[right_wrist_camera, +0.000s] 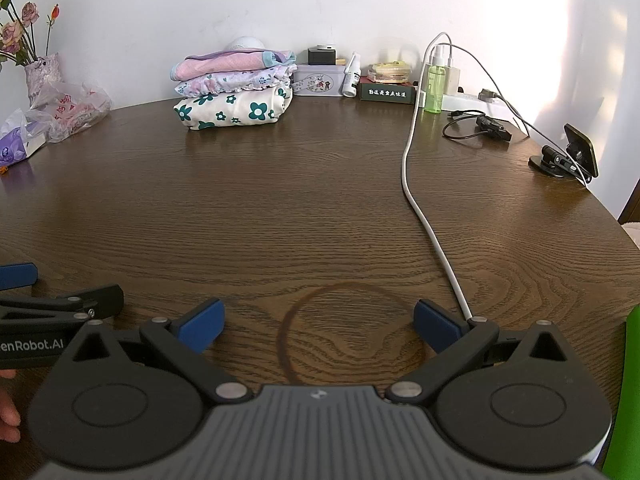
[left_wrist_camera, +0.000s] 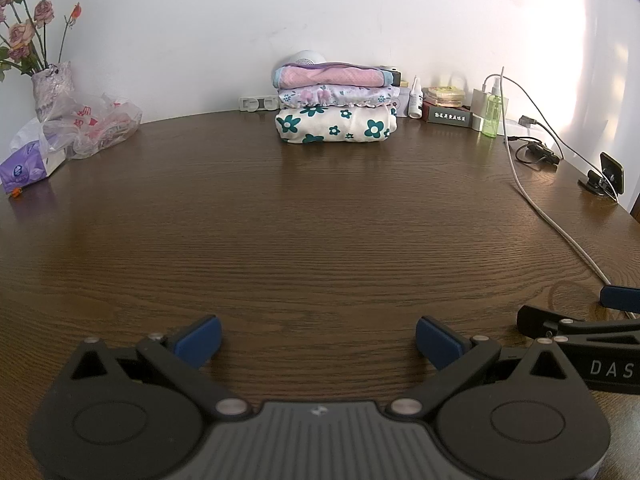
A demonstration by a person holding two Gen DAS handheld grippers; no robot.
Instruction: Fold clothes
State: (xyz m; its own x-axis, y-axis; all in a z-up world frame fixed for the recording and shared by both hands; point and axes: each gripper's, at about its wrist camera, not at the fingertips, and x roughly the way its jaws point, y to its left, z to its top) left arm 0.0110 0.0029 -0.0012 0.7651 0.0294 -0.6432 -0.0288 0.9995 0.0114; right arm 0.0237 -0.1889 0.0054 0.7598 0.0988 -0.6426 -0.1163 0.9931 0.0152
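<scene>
A stack of three folded clothes (left_wrist_camera: 336, 104) sits at the far side of the brown wooden table (left_wrist_camera: 300, 220): a white piece with teal flowers at the bottom, a pale floral one in the middle, a pink one on top. The stack also shows in the right wrist view (right_wrist_camera: 234, 92). My left gripper (left_wrist_camera: 318, 342) is open and empty, low over the near table. My right gripper (right_wrist_camera: 318, 326) is open and empty beside it, over a dark ring stain (right_wrist_camera: 352, 332). Each gripper shows at the edge of the other's view.
A white cable (right_wrist_camera: 424, 208) runs from the back right toward my right gripper. A vase of roses (left_wrist_camera: 50, 80), a plastic bag (left_wrist_camera: 92, 124) and a tissue pack (left_wrist_camera: 26, 168) stand at the back left. Bottles, boxes, a power strip and a phone stand (right_wrist_camera: 568, 156) line the back right.
</scene>
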